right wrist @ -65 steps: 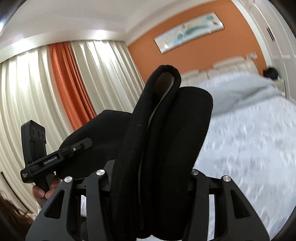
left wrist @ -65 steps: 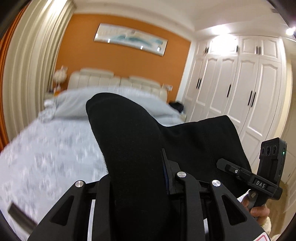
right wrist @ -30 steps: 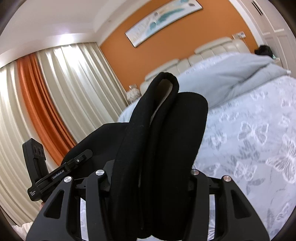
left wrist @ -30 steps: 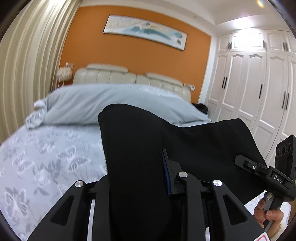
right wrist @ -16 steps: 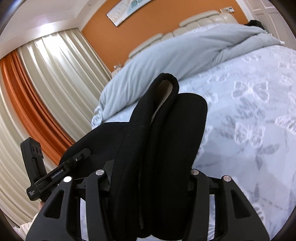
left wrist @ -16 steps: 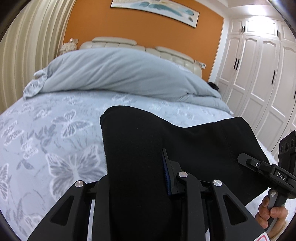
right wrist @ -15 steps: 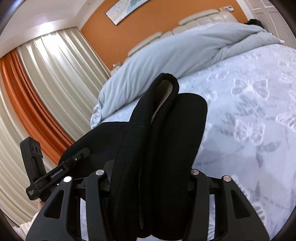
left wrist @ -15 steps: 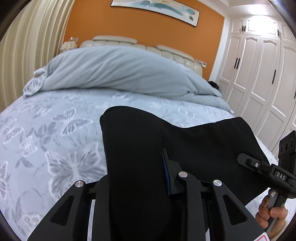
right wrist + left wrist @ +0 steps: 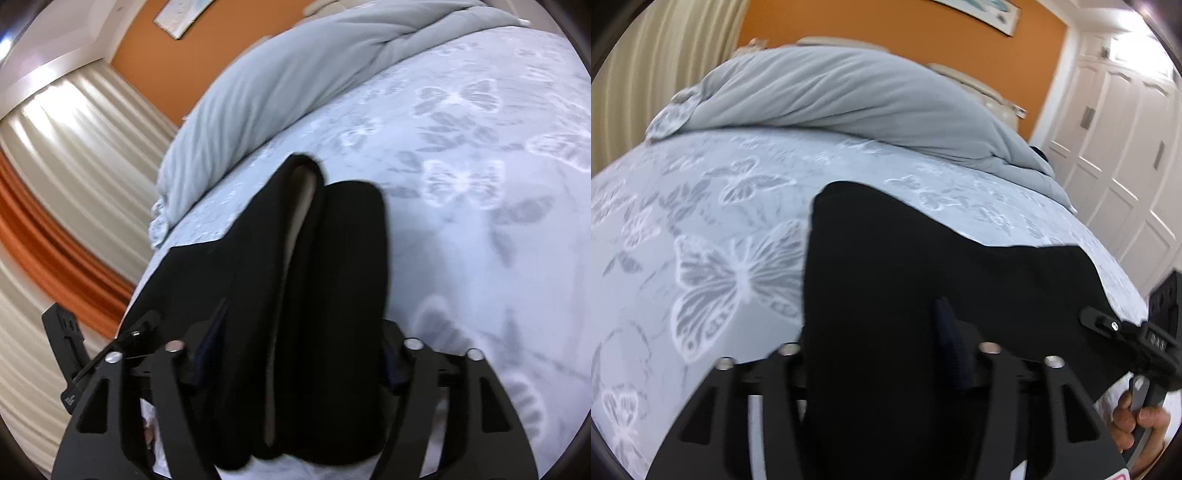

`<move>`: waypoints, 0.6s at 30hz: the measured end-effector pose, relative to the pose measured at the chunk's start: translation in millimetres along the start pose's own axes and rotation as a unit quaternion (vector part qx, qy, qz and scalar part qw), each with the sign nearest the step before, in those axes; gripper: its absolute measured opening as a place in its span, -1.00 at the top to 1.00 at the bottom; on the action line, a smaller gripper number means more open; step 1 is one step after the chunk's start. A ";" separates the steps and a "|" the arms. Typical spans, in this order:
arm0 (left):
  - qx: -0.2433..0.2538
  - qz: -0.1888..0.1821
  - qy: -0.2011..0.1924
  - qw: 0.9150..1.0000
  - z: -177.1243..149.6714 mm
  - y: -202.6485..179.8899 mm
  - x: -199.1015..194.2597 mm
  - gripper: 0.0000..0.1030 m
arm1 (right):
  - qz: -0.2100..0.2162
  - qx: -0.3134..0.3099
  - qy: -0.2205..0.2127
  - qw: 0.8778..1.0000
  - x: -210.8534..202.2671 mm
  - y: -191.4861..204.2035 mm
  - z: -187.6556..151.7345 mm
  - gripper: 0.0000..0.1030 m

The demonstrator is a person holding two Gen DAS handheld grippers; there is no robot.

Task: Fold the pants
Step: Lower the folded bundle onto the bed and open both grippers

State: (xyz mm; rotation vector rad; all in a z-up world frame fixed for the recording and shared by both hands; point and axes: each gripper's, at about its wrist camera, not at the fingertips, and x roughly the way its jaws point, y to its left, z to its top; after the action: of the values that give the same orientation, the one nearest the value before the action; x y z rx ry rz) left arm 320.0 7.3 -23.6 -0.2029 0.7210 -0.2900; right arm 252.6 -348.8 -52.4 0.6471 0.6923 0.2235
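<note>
Laying-down step: black pants (image 9: 886, 295) lowered onto butterfly bedspread (image 9: 713, 236), quilt (image 9: 849, 99) at twelve o'clock. Left gripper (image 9: 882, 350) and right gripper (image 9: 291, 343) just opening, cloth between loosened jaws (not yet clear). Next: withdrawing without dragging.

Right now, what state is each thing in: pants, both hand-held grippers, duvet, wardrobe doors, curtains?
Pants: doubled over, spanning both hand-held grippers.
Left hand-held gripper: jaws have just been opening, open, pants between them.
Right hand-held gripper: jaws have just been opening, open, pants between them.
Duvet: bunched up.
Wardrobe doors: shut.
Curtains: drawn.
</note>
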 end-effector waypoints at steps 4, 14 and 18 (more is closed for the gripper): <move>-0.010 0.053 -0.040 0.998 4.8 10.6 -34.6 -0.25 | -0.085 -0.010 -0.087 0.993 -48.9 0.2 -2.0 -0.57; -0.016 0.071 -0.005 0.997 47.6 -18.3 -21.8 -0.44 | -0.114 -0.094 0.042 0.988 30.9 45.2 25.2 0.28; 0.017 0.072 -0.036 0.997 42.6 -34.7 -26.9 -0.46 | -0.083 -0.134 -0.012 0.987 -8.2 65.9 40.5 0.83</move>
State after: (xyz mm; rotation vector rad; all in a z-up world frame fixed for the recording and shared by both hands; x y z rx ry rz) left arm 322.9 -13.0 34.1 -0.1275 0.6545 -0.1577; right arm 274.1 -319.7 16.5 0.3314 0.6754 0.1504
